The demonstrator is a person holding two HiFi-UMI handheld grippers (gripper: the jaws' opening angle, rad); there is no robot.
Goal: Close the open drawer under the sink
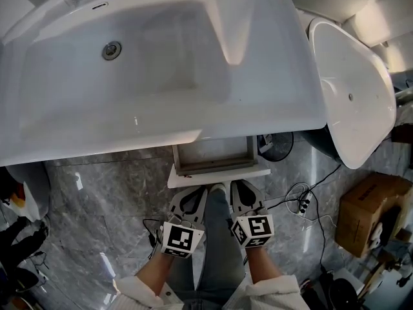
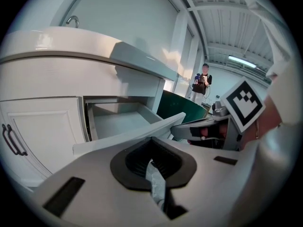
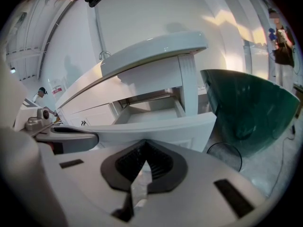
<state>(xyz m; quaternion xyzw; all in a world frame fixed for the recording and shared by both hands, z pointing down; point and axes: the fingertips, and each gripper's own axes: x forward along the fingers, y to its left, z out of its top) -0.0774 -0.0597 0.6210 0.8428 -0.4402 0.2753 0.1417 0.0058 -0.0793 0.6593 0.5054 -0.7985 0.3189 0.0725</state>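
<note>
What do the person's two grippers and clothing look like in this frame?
The left gripper and the right gripper both have pale grey plastic bodies. Their jaws are lined with black ribbed rubber. Each gripper carries a cube printed with black-and-white square markers. The person wears white sleeves and grey-blue jeans.

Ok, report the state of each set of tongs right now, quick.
Left tongs: closed, holding nothing.
Right tongs: closed, holding nothing.
</note>
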